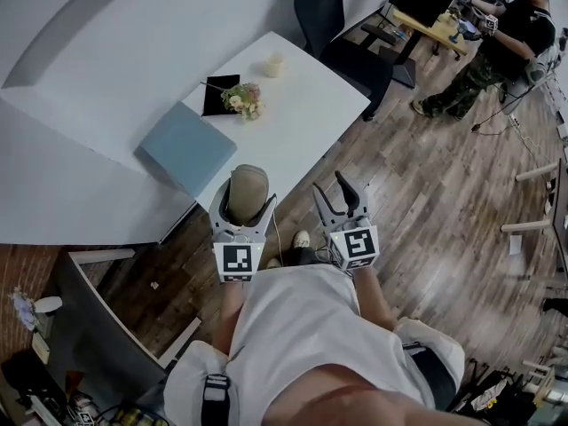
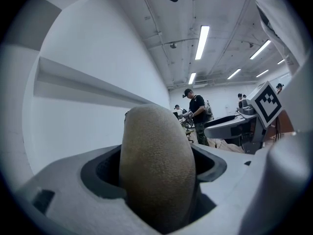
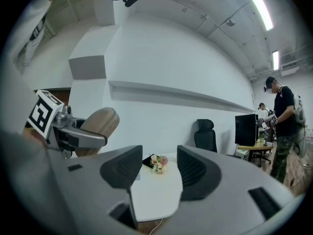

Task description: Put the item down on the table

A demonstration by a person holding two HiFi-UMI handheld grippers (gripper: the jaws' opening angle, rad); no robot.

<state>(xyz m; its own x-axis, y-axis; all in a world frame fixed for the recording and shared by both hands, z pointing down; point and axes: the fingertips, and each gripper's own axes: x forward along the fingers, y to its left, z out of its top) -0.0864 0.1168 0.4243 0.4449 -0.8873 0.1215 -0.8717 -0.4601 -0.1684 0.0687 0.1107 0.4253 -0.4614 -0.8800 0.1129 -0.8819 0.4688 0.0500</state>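
A tan, rough-skinned oval item stands upright between the jaws of my left gripper, which is shut on it. In the left gripper view the item fills the gap of the left gripper, with both pads against its sides. It hangs over the near corner of the white table. My right gripper hangs beside it over the wood floor, open and empty. In the right gripper view the right gripper frames the table, with the held item at the left.
On the table lie a small flower bunch, a black tray and a pale cup. A blue-grey square pad overhangs its left edge. A dark office chair stands behind. A person works at a far desk.
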